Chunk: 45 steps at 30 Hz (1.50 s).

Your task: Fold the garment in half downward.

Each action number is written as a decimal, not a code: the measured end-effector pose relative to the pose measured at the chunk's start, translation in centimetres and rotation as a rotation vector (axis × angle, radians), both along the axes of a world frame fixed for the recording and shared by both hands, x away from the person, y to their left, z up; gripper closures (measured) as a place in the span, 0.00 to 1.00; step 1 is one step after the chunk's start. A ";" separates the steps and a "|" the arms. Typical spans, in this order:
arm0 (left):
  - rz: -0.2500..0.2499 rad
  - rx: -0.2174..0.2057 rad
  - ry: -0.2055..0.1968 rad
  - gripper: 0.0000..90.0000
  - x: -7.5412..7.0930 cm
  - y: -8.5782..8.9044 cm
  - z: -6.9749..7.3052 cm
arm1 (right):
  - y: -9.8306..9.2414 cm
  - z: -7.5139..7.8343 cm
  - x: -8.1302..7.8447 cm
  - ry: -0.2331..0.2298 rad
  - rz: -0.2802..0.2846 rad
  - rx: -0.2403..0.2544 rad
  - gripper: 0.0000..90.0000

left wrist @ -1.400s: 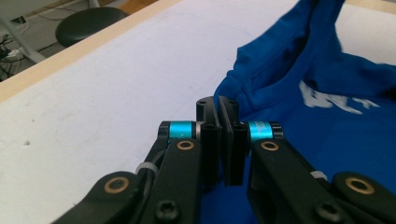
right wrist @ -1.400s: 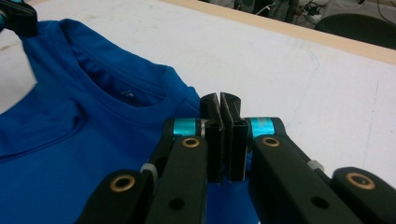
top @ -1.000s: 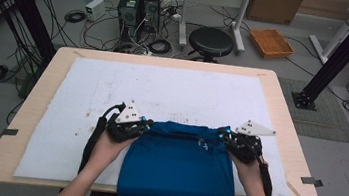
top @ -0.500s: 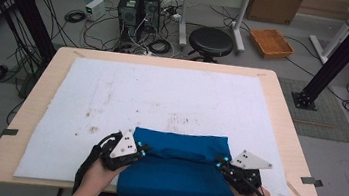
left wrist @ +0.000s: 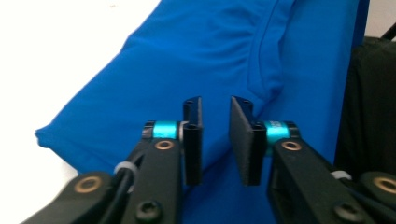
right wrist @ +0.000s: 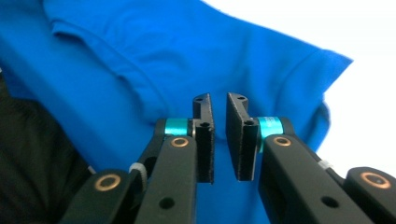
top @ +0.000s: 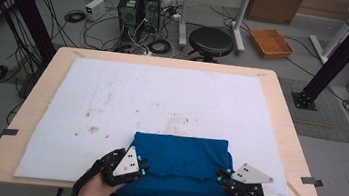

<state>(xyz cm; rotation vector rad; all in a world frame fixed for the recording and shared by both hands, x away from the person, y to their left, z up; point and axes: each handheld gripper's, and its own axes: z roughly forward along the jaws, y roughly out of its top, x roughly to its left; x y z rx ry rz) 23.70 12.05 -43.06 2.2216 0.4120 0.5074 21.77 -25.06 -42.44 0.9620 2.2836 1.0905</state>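
– What's the blue shirt (top: 178,171) made of?
– Soft matt knit cloth, smooth, with stitched seams

– And under it?
– A white mat (top: 161,106), matt and stained brown in spots, on a pale wooden table (top: 286,137) with a smooth finish

– The left gripper (left wrist: 216,140)?
– Matt black plastic, shiny teal metal collars, brass-coloured rivets, like the right gripper (right wrist: 219,137)

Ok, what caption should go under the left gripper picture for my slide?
Left gripper, jaws a little apart with nothing between them, poised over the folded blue shirt on the white mat.
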 end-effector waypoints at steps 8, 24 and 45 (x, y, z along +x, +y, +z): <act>0.111 -0.062 0.049 0.73 1.7 0.7 0.0 | -2.3 -0.3 3.8 0.074 -0.129 0.108 0.77; 0.129 -0.035 0.114 0.70 1.4 0.9 -0.6 | -4.3 -1.3 2.9 0.116 -0.154 0.131 0.80; 0.370 -0.185 0.268 0.55 9.5 3.6 -0.9 | -3.2 -1.5 10.8 0.224 -0.210 0.209 0.72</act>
